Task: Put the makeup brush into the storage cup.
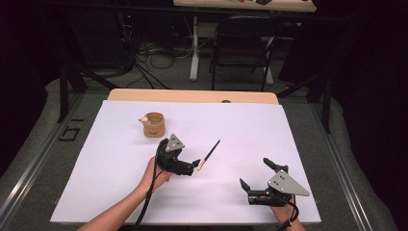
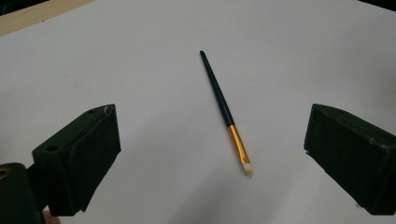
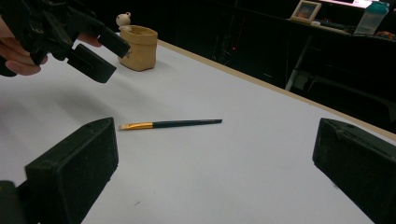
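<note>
A thin paintbrush (image 1: 209,154) with a dark handle, gold ferrule and pale tip lies flat on the white sheet. My left gripper (image 1: 191,166) hovers just left of its pale tip, jaws wide open and empty. In the left gripper view the paintbrush (image 2: 225,109) lies ahead, between the two jaws. My right gripper (image 1: 254,174) rests open near the front right of the sheet, well apart from the brush. From the right gripper view the paintbrush (image 3: 170,124) lies ahead and the left gripper (image 3: 95,53) hangs above the sheet at upper left.
A small tan pot (image 1: 154,124) with a little bear figure on its rim stands at the back left of the white sheet (image 1: 250,125); the same pot (image 3: 139,46) is at the far edge in the right gripper view. A chair and cables lie beyond the table.
</note>
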The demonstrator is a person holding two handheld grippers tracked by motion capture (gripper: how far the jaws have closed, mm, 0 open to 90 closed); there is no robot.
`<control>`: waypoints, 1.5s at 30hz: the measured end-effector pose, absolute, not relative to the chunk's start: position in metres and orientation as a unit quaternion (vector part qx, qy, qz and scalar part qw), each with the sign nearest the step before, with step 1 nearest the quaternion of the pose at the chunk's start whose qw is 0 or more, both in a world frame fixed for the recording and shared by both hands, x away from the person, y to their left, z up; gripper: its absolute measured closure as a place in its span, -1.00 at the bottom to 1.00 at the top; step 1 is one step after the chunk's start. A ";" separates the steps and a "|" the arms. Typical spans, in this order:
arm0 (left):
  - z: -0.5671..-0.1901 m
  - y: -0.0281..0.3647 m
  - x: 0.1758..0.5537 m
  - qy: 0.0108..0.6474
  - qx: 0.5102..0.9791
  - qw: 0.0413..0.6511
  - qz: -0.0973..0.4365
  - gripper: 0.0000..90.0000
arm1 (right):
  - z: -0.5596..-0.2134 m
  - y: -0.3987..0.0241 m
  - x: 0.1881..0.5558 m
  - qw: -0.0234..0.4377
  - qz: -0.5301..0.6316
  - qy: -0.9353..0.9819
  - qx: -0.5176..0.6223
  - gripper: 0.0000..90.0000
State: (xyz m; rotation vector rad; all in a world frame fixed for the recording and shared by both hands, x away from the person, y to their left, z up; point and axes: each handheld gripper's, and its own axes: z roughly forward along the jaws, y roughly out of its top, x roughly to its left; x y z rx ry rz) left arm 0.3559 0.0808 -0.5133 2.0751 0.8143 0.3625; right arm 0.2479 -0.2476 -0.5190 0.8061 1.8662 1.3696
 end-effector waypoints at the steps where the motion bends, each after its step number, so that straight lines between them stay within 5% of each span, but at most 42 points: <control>1: -0.512 0.079 0.357 0.329 0.832 0.424 0.143 -0.94 | -0.519 -0.248 0.248 0.338 0.525 0.717 0.310 -1.00; 45: -0.498 0.015 0.412 0.391 0.899 0.190 0.050 -0.98 | -0.518 -0.248 0.247 0.337 0.528 0.716 0.307 -1.00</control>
